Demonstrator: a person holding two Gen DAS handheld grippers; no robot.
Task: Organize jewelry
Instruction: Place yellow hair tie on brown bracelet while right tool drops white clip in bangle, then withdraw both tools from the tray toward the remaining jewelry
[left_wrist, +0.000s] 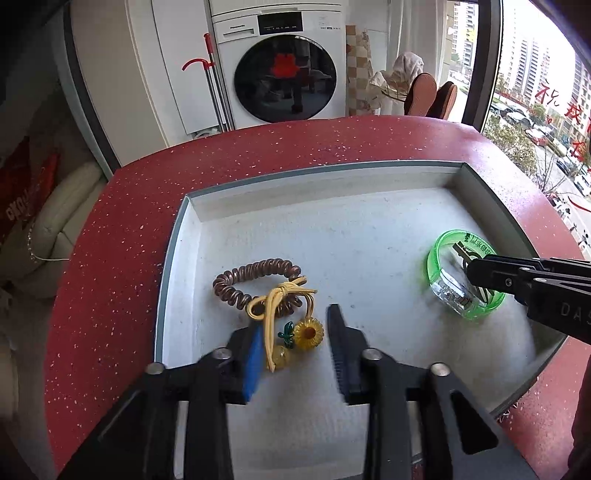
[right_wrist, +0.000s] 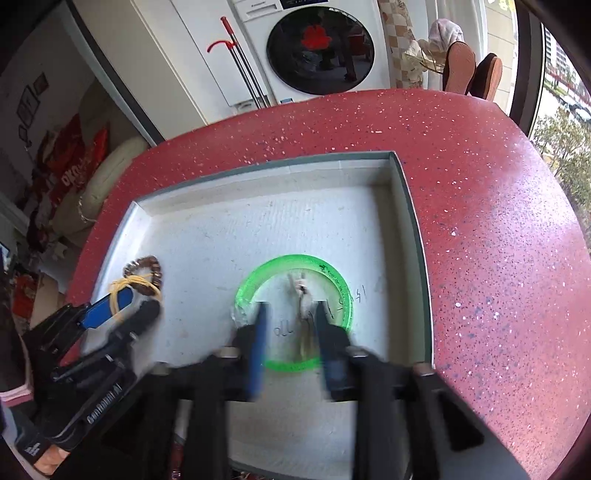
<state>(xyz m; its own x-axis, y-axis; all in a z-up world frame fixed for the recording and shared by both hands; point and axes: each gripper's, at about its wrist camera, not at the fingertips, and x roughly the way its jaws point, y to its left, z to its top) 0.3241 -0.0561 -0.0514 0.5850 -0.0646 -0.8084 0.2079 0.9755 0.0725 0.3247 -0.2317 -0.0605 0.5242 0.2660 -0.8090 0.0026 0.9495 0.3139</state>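
Observation:
A shallow grey-rimmed tray (left_wrist: 325, 171) sits on the red speckled counter (left_wrist: 122, 236). A brown spiral hair tie (left_wrist: 255, 278) lies in its left part, knotted with a yellow cord tie carrying a sunflower charm (left_wrist: 309, 334). My left gripper (left_wrist: 295, 334) stands open, and the charm lies between its fingers untouched. At the right lies a translucent green bangle (left_wrist: 437, 254). My right gripper (right_wrist: 290, 319) hovers open over the green bangle (right_wrist: 295, 260), with a small pale blurred item between its fingers. The left gripper (right_wrist: 133, 304) shows at the left in the right wrist view.
The counter's curved edge (right_wrist: 258, 110) runs beyond the tray. A white washing machine (left_wrist: 284, 62) and a red-handled mop (left_wrist: 212, 81) stand behind it. A large window (left_wrist: 535, 110) is on the right. A person's pink sleeve (right_wrist: 14, 397) shows at the lower left.

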